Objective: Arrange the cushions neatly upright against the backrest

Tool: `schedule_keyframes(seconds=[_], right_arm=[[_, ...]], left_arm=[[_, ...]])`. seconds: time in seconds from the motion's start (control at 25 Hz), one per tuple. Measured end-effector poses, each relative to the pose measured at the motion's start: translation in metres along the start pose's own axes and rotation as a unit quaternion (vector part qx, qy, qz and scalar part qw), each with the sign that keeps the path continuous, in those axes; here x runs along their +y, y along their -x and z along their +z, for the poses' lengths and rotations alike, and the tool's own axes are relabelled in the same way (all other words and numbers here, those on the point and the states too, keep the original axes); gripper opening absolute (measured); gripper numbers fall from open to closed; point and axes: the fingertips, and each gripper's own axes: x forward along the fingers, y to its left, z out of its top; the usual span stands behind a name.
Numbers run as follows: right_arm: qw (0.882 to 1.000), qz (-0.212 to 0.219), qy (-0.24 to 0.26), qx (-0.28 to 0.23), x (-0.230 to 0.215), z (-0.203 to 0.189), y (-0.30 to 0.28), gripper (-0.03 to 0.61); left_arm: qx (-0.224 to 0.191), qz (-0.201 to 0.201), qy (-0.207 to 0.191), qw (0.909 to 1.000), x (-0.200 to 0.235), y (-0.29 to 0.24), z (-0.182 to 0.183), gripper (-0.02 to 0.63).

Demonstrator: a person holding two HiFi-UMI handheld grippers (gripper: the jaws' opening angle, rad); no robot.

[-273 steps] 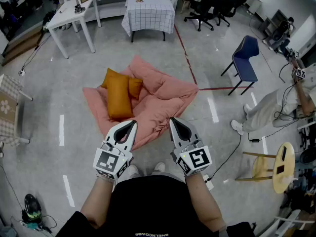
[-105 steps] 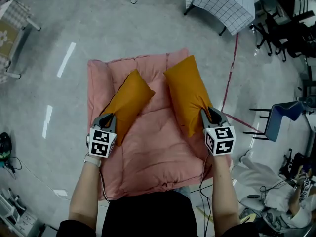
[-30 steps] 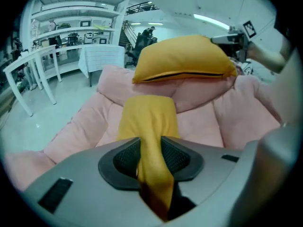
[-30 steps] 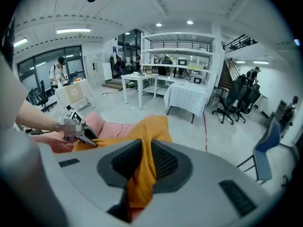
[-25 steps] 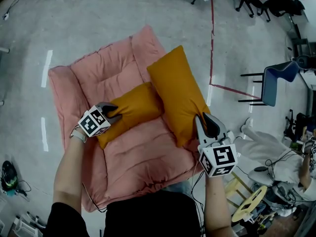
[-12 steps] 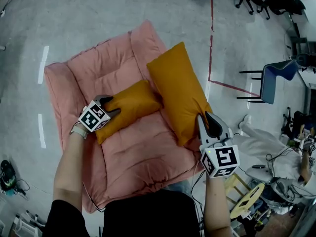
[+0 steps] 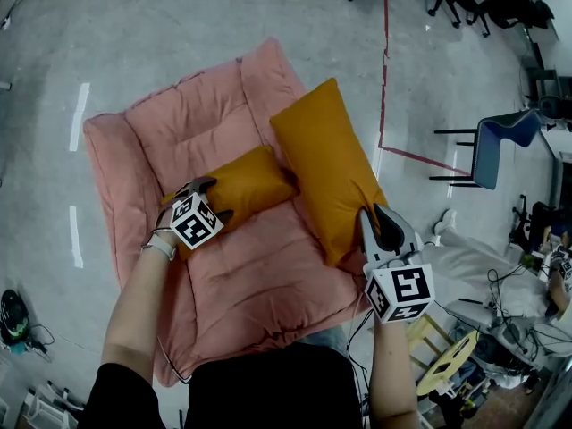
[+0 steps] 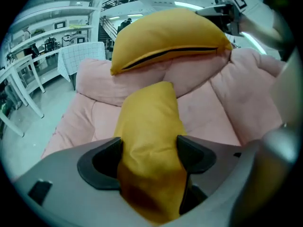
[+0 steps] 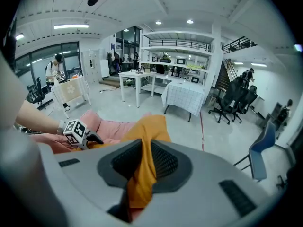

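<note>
Left gripper (image 7: 213, 198): jaws opening, spread wide on either side of the near end of the small cushion (image 7: 246, 186); fabric fills the gap and brushes both pads, with no sign of a squeeze.
Right gripper (image 7: 377, 217): closed, pinching a thin fold at the near corner of the large cushion (image 7: 326, 164); orange cloth bunched between the ribbed pads in the right gripper view.
Small cushion: lies flat on the pink sofa (image 7: 259, 275), long side running from the left gripper toward the large cushion, far end just beside that cushion's lower edge.
Large cushion: stretched from the right gripper up toward the sofa's far corner; in the left gripper view raised above the small cushion, seam side showing, resting across puffed pink padding.
Pink sofa: spread low on the grey floor, quilted, one panel (image 7: 192, 123) beyond the small cushion bare.
Arms: bare forearms reaching down from the lower edge of the head view, left over the sofa's near side, right past its right edge.
Surroundings: red floor line (image 7: 382, 79) running past the sofa's far right; blue chair (image 7: 500, 150) well apart on the right; wooden stool (image 7: 447, 369) near the right arm; table with a checked cloth (image 9: 182, 96) far off in the right gripper view.
</note>
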Motion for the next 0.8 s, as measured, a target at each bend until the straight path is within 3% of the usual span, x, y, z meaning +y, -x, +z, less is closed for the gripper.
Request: schedule_keyframes(seconds=[0.16, 0.32, 0.6, 0.8], right_arm=[[1.000, -0.001, 0.002, -0.001, -0.001, 0.000, 0.000, 0.071], [1.000, -0.004, 0.003, -0.003, 0.000, 0.001, 0.001, 0.071], [1.000, -0.005, 0.000, -0.004, 0.001, -0.003, 0.003, 0.071], [1.000, -0.005, 0.000, -0.004, 0.000, -0.002, 0.001, 0.071]], left_arm=[[0.002, -0.003, 0.022, 0.9998, 0.008, -0.010, -0.006, 0.355], [0.000, 0.014, 0.006, 0.9999, 0.016, -0.005, -0.007, 0.263], [-0.012, 0.062, -0.014, 0.9979, 0.035, 0.016, -0.006, 0.198], [0.002, 0.024, -0.069, 0.9973, 0.034, 0.016, -0.005, 0.192]])
